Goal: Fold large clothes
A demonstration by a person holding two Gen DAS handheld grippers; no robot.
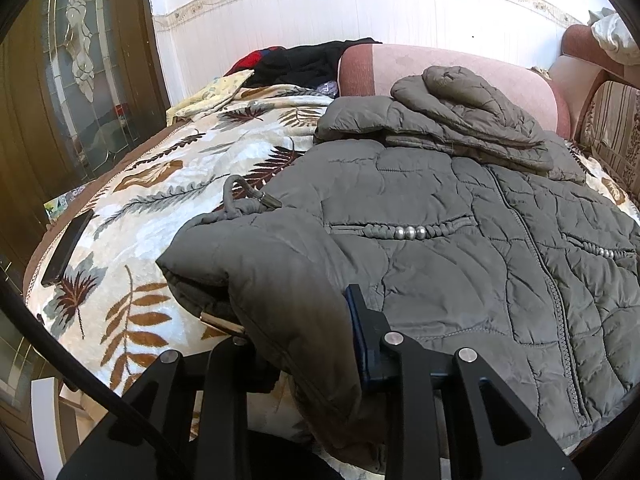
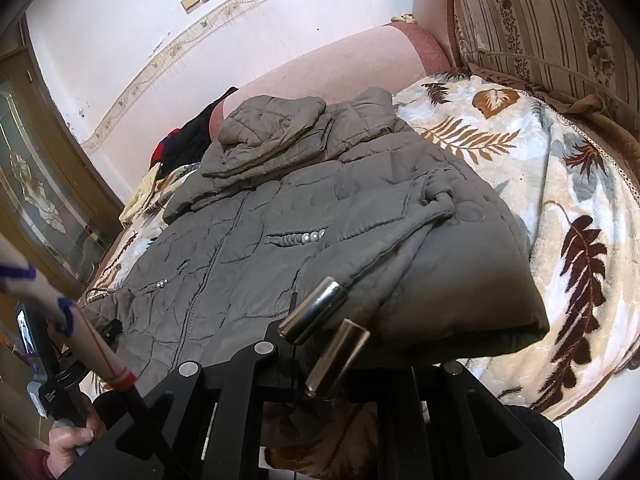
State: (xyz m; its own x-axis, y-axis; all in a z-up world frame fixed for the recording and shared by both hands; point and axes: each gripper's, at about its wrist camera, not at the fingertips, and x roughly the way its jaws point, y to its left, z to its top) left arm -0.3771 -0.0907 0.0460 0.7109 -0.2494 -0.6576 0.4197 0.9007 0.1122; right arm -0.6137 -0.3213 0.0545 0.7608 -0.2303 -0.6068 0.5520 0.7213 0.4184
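Observation:
A grey quilted jacket (image 1: pixel 440 260) (image 2: pixel 240 248) lies front up on a leaf-patterned blanket (image 1: pixel 160 168) (image 2: pixel 520 160), its zip closed and its hood (image 1: pixel 460 112) (image 2: pixel 272 136) folded onto the chest. My left gripper (image 1: pixel 288 316) is shut on the jacket's near left hem corner, with fabric bunched between a blue-padded finger (image 1: pixel 356 320) and the other one. My right gripper (image 2: pixel 332 344) is shut on the near right hem corner; cloth hides its fingertips. Two shiny metal cord ends (image 2: pixel 316 312) lie across it.
A black phone (image 1: pixel 66 248) rests on the blanket's left edge. Dark and red clothes (image 1: pixel 312 60) (image 2: pixel 188 140) are piled at the far end by a pink armrest (image 1: pixel 440 68). A striped cushion (image 2: pixel 540 20) lines the right. A person's hand (image 2: pixel 68 440) grips the other handle.

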